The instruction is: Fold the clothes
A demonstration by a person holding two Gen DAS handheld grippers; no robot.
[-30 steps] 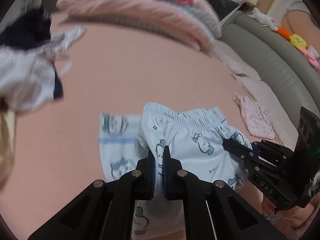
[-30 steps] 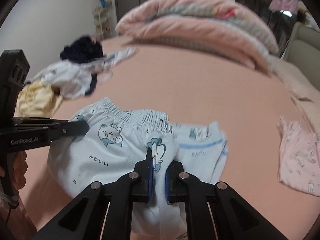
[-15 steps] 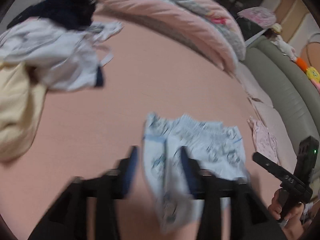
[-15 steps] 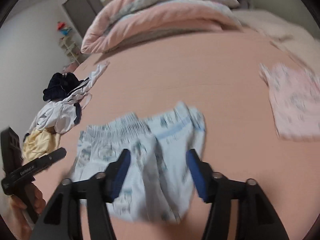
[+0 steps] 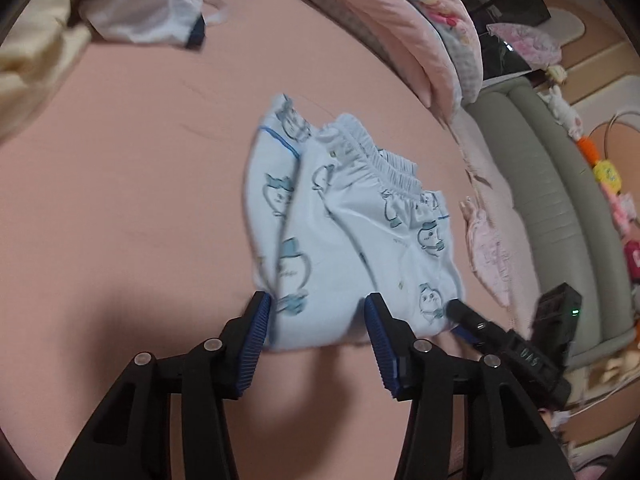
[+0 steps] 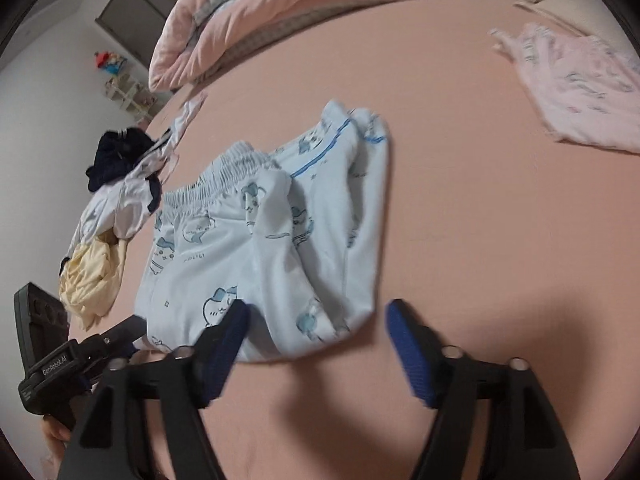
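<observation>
Light blue cartoon-print shorts (image 5: 352, 224) lie folded on the pink bed sheet (image 5: 120, 200), waistband away from me; they also show in the right wrist view (image 6: 260, 256). My left gripper (image 5: 316, 336) is open and empty, its jaws either side of the shorts' near edge. My right gripper (image 6: 316, 352) is open and empty, just short of the shorts' near edge. The right gripper's fingers (image 5: 472, 320) show at the shorts' right corner in the left view. The left gripper's fingers (image 6: 120, 332) show at the shorts' left corner in the right view.
A pile of white, navy and yellow clothes (image 6: 116, 208) lies to the left. A pink garment (image 6: 576, 92) lies to the right. A pink quilt (image 6: 280, 12) is heaped at the far end. A grey-green padded bed edge (image 5: 560, 184) runs along the right.
Both grippers were shut on the shorts a second ago. They let go, opened wide and drew back. The shorts now lie flat on the sheet.
</observation>
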